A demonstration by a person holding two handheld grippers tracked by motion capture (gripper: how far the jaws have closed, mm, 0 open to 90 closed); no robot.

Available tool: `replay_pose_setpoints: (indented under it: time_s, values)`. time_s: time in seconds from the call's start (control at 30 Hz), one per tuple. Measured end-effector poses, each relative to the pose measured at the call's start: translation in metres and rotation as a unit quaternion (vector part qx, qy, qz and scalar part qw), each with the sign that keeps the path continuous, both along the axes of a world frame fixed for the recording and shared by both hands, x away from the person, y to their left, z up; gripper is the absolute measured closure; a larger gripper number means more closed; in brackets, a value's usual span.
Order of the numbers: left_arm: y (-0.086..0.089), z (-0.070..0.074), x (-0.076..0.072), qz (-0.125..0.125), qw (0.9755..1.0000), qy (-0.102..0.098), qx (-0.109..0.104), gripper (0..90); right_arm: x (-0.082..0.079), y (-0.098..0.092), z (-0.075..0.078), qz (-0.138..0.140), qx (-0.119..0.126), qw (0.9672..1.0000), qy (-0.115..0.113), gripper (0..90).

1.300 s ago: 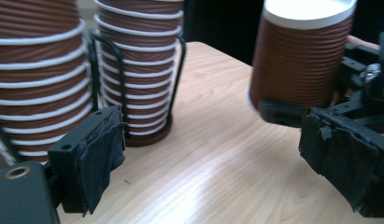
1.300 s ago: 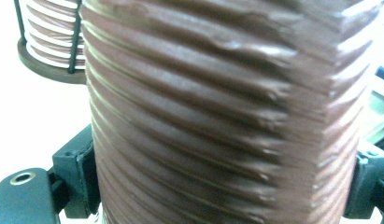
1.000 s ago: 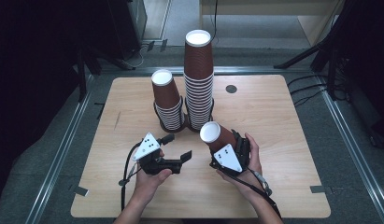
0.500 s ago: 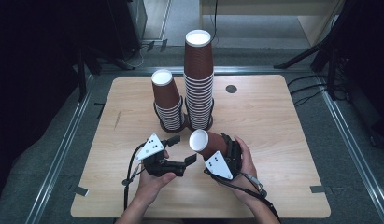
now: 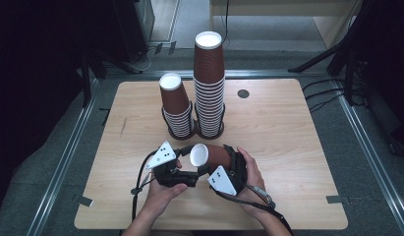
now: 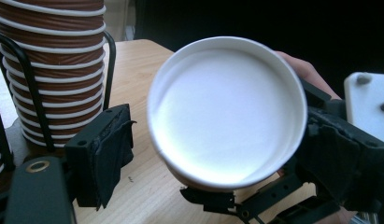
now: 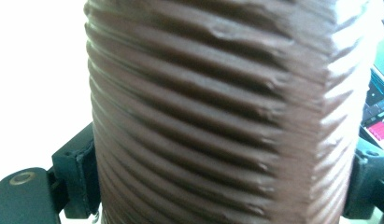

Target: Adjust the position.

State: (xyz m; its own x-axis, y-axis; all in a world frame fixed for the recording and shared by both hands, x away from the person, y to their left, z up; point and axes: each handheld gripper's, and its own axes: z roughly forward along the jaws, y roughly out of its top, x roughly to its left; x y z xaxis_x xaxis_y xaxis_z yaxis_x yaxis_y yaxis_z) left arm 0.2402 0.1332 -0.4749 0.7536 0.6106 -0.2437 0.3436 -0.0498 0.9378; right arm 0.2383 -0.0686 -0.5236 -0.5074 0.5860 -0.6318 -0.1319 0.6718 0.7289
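Right hand-held gripper (image 5: pixel 224 162) clamps the ribbed brown paper cup (image 5: pixel 212 156), now tipped toward 9 o'clock, as the half-open, empty left hand-held gripper (image 5: pixel 186 169) narrows, ready for transfer.

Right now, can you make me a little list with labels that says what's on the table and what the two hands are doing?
table: wooden table
tall stack: brown ribbed paper cups, upside down in a black wire holder
short stack: same cups, left of the tall one, also in a holder
loose cup: one brown cup on its side, white end facing the left gripper
right gripper: fingers clamped across the loose cup's ribbed wall
left gripper: jaws have just been closing; one finger is beside the cup's white end, apart from it
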Motion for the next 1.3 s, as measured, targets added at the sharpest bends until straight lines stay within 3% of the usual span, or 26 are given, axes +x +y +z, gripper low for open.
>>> replay_pose_setpoints:
  time_s: [0.27, 0.53, 0.93, 1.03, 1.3]
  values:
    - [-0.001, 0.001, 0.000, -0.018, 0.9998, 0.002, 0.000, 15.3, -0.001, 0.003, -0.001, 0.018, -0.012, 0.9997, -0.013, 11.0]
    - [-0.002, 0.001, 0.001, -0.018, 0.9998, 0.008, -0.002, 19.7, -0.004, 0.004, -0.001, 0.025, -0.010, 0.9995, -0.019, 10.5]
    - [-0.002, 0.000, 0.000, -0.020, 0.9998, -0.005, 0.005, 22.5, -0.002, 0.002, -0.003, 0.020, 0.000, 0.9998, -0.006, 6.9]
    - [0.000, 0.001, 0.000, -0.014, 0.9998, -0.010, 0.003, 22.8, -0.002, 0.002, -0.003, 0.022, 0.005, 0.9997, 0.003, 0.0]
    - [0.013, 0.004, 0.003, 0.012, 0.9997, -0.014, -0.016, 23.2, -0.002, 0.002, -0.006, 0.008, 0.025, 0.9997, -0.001, 0.0]
